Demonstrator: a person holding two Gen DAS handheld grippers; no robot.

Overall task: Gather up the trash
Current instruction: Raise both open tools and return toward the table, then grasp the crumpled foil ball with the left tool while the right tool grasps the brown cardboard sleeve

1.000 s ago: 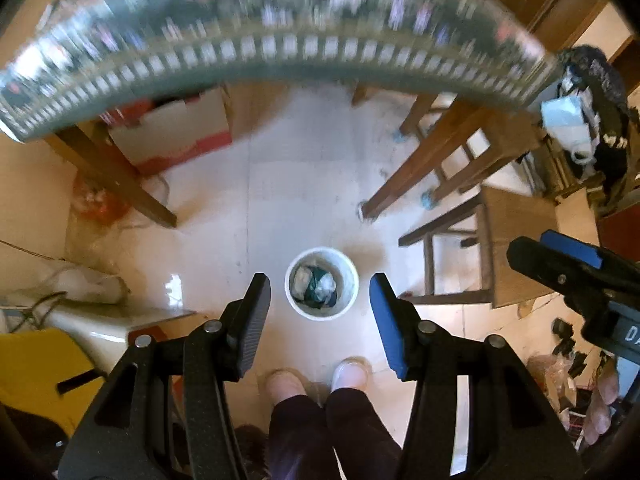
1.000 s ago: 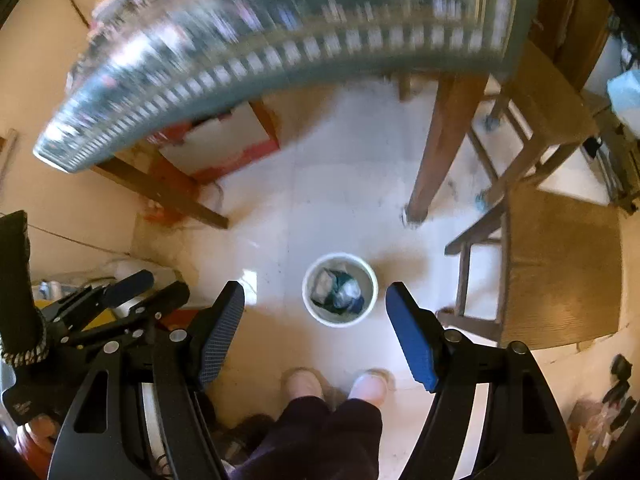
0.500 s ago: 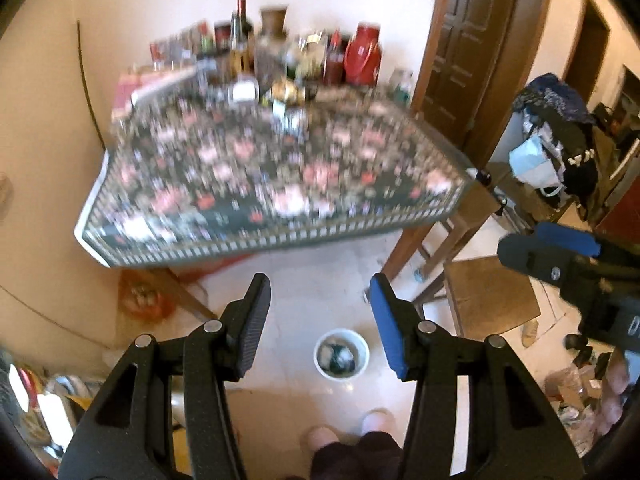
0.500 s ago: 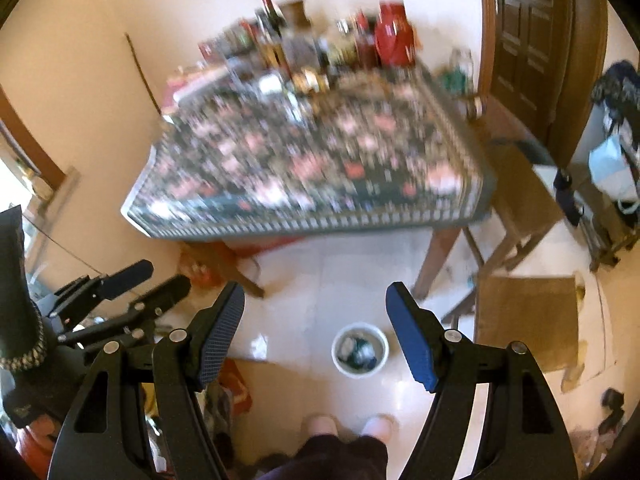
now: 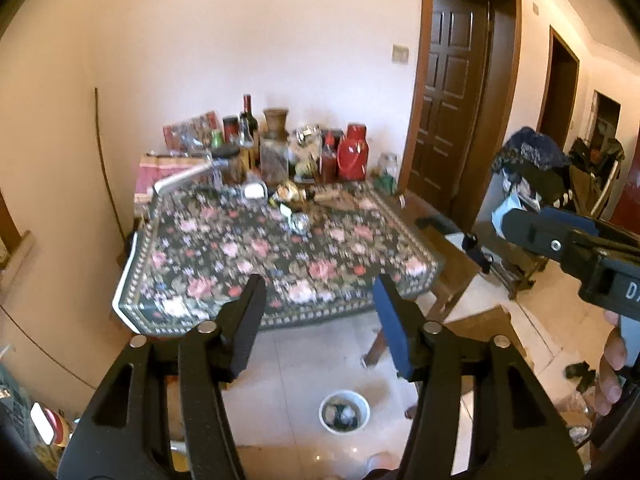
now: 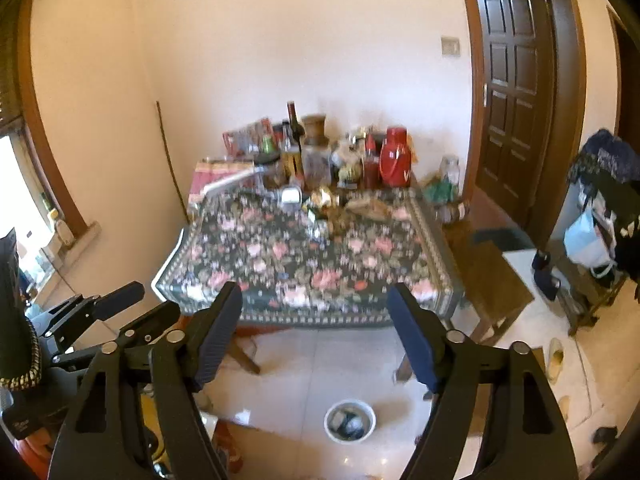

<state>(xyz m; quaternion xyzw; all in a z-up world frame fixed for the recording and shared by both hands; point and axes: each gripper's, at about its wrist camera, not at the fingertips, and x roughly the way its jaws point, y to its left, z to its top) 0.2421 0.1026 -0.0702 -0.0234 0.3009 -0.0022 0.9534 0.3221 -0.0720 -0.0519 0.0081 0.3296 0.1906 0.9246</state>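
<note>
We have lifted both from the bin (image 5: 344,412) on the floor; left gripper (image 5: 318,318) and right gripper (image 6: 314,330) have just opened wider, empty. Wrappers (image 5: 294,210) wait on the tabletop (image 5: 260,256).

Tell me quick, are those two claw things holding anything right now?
Left gripper: open, nothing between its fingers; its jaws have just been opening.
Right gripper: open, empty too; its jaws have just been opening.

A dark tablecloth (image 5: 280,256) is showing pink roses. A red flask (image 5: 352,156) is gleaming; a white bin (image 5: 344,412) is sitting on pale tiles (image 5: 296,364).
</note>
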